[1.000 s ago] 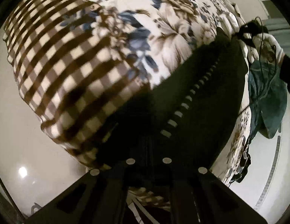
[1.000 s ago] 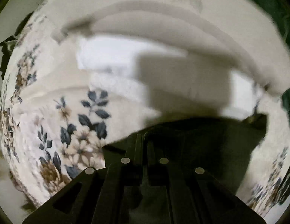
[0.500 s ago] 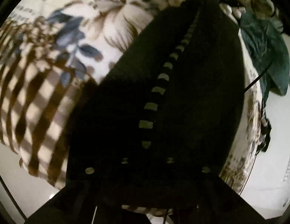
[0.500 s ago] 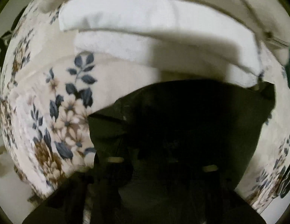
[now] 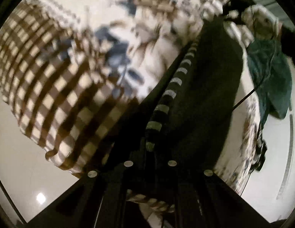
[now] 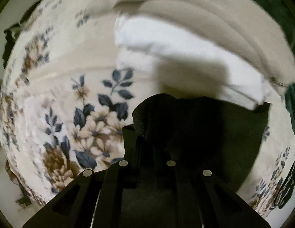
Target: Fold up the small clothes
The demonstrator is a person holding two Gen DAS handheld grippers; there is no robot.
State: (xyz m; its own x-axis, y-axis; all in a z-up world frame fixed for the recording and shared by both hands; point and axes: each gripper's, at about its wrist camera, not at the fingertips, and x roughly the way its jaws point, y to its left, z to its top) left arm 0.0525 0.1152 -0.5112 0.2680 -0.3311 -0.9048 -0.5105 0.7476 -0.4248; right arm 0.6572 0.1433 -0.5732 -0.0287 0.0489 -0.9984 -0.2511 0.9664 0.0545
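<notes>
While both grippers pinch the black garment (image 5: 204,98) over the floral bedspread (image 6: 58,98), the left gripper (image 5: 150,152) and right gripper (image 6: 147,148) should keep its edge taut and level. Jaws look nearly closed on cloth, though blur hides the pads.

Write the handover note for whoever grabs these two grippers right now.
Left gripper: shut on the black garment, near its striped trim.
Right gripper: shut on a bunched edge of the same garment.
The garment lies stretched over the floral bedspread; a checked blanket, white folded cloth and green cloth lie nearby.
Done: both ends gripped.
Left: lay it flat, fold it, set it down.
</notes>
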